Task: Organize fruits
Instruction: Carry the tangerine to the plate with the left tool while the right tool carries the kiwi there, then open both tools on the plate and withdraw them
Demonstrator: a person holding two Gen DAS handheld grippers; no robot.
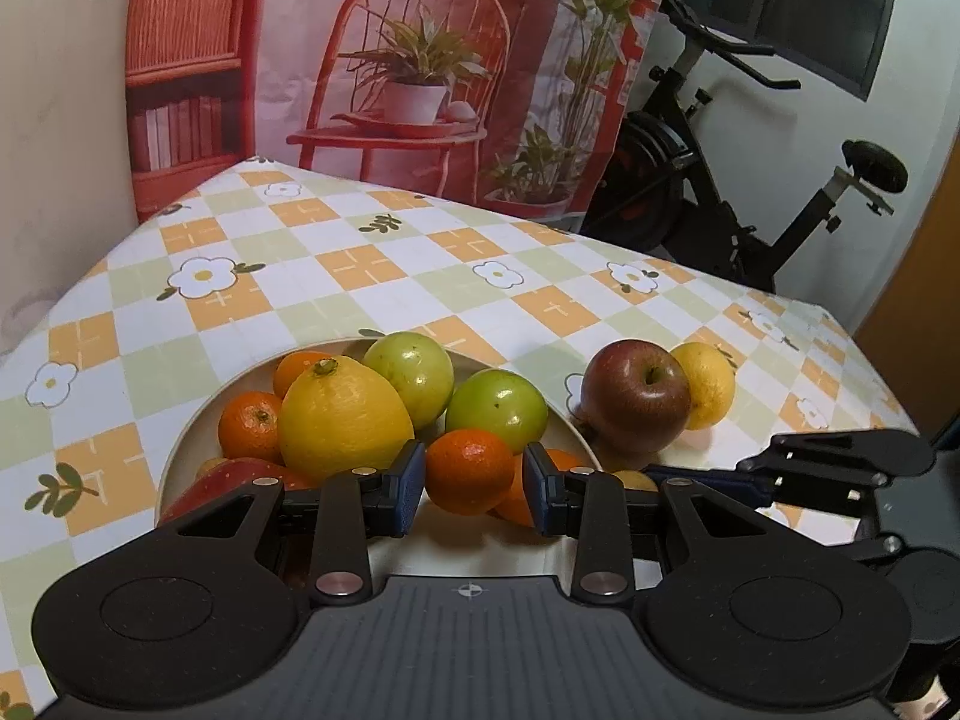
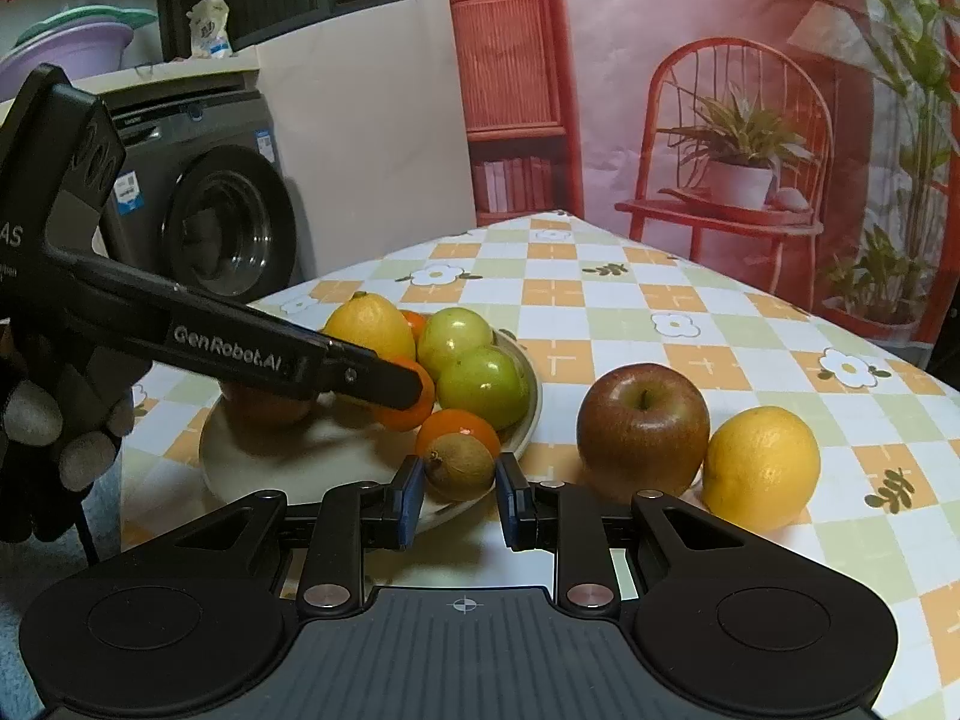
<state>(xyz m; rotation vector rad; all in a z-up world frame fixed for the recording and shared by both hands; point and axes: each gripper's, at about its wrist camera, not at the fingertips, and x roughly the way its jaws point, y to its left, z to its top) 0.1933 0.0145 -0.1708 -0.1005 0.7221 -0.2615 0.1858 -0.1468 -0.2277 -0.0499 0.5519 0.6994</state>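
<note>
Left cam: my left tongs (image 1: 474,483) sit over the near edge of the plate (image 1: 180,450), pads narrowly apart around a tangerine (image 1: 470,469); whether they press it I can't tell. Plate holds a big lemon (image 1: 343,411), two green fruits (image 1: 411,369), more tangerines (image 1: 251,426) and a red apple (image 1: 231,477) half hidden behind my left finger. A second apple (image 1: 636,396) and a second lemon (image 1: 711,384) sit on the checked tablecloth (image 1: 420,276) right of the plate, touching. My right tongs (image 1: 708,477) come in low from the right, jaws together. Exercise bike (image 1: 720,180) behind the table.

Right cam: right tongs (image 2: 459,492) clamped on a small brown fruit (image 2: 459,468), maybe a kiwi, above the plate's near rim (image 2: 240,468). Left tongs (image 2: 390,387) reach across the plate from the left and cover part of the pile; gloved hand (image 2: 54,420) at the frame edge. Loose apple (image 2: 642,426) and lemon (image 2: 759,465) just right of my fingers. Washing machine (image 2: 228,210) in the background.
</note>
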